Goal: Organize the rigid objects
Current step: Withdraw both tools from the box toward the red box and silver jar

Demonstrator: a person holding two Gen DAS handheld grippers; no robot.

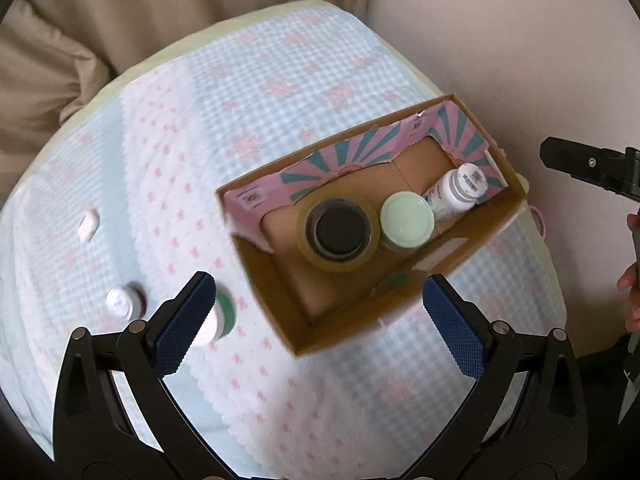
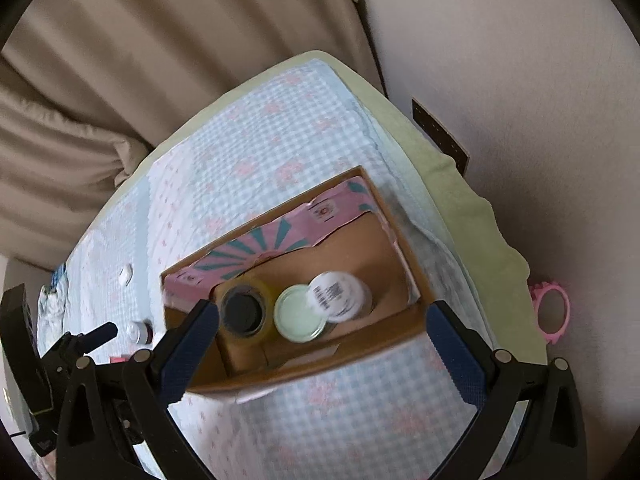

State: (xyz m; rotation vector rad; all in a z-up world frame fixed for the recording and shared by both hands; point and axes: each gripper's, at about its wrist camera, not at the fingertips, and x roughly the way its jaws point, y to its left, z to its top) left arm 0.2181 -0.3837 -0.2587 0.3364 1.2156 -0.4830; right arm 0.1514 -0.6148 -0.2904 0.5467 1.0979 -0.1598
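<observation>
Cardboard box (image 1: 276, 312) sits on a desk covered by a blue-and-white checked cloth (image 1: 280, 64) with pink motifs, directly ahead of both grippers.

Left gripper (image 1: 320, 312): jaws spread wide, nothing between the pads. The near corner of the box lies between and just beyond its fingertips. Beside its left finger, outside the box, stand a small white-capped bottle (image 1: 122, 300) and a green-and-white container (image 1: 222, 316), the latter partly hidden by the finger. Farther to the left lies a small white flat item (image 1: 88, 224).

Right gripper (image 2: 322, 326): jaws spread wide, nothing held. The long near wall of the box runs between its fingertips.

Box contents, seen past the fingertips of either gripper:
- A roll of clear brownish tape (image 1: 340, 234) lies flat toward the left end, its dark core facing up.
- A jar with a pale green lid (image 1: 406, 222) stands upright, touching the tape roll on its right side.
- A white bottle with a barcode label (image 1: 460, 190) lies tilted at the right end, just beside the jar. In the right wrist view it appears blurred.

Inner flaps of the box carry a pink-and-teal sunburst print. A pink ring-shaped object (image 2: 552, 312) shows beyond the desk edge, to the right of the right gripper. Beige curtains (image 2: 140, 60) hang behind the desk.
</observation>
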